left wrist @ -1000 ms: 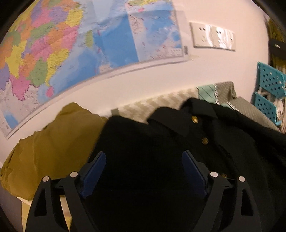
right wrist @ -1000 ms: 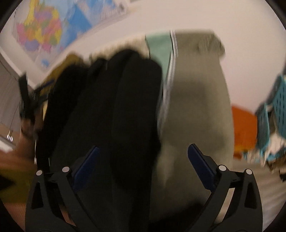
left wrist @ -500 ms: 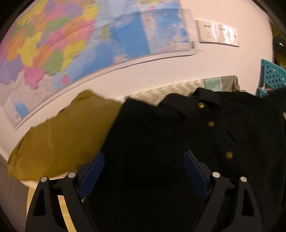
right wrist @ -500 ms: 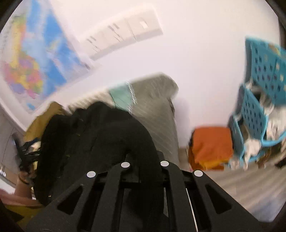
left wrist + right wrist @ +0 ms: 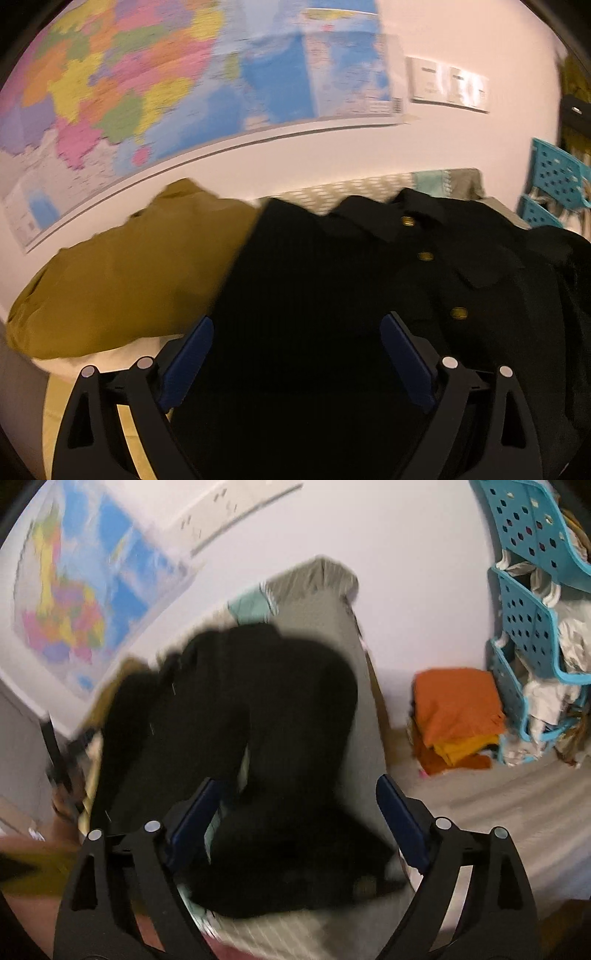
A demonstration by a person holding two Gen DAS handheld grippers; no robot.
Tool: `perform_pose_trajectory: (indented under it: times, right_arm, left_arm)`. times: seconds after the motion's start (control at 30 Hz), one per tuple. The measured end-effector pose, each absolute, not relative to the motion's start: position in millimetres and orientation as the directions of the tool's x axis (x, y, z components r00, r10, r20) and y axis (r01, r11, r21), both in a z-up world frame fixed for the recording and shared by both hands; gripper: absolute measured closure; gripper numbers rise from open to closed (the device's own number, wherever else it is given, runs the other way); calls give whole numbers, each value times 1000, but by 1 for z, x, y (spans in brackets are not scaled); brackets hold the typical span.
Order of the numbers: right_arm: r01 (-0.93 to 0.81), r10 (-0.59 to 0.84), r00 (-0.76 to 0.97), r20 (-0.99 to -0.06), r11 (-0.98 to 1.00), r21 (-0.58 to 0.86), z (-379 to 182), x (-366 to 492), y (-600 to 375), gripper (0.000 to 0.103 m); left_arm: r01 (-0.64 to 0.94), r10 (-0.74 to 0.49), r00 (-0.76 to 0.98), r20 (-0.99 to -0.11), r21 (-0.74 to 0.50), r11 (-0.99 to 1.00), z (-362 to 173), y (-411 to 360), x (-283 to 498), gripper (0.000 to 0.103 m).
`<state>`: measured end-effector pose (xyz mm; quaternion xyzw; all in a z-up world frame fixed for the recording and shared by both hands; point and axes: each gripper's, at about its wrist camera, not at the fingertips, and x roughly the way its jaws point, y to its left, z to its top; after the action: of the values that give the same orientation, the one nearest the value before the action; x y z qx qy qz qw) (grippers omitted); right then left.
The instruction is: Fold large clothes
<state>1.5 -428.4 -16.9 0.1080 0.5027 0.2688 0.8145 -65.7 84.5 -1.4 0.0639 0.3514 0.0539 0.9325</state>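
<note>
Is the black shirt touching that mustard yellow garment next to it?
Touching. In the left wrist view the black shirt lies with its edge over the mustard garment, with no gap of bedding between them along that edge.
</note>
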Motion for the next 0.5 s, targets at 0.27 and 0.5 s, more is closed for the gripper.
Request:
perform_pose_trajectory:
  times: [0.27,0.5]
  right_arm:
    - [-422,549,484,-681,828,368,69,-18,-410,100]
    - [-666,596,443,-670,719,199,185,-13,-304,100]
  left_arm:
    - [58,55,766,-641,154,986,0,47,-57,14]
    - [118,-21,799,-601,122,985,16,50,-66,11]
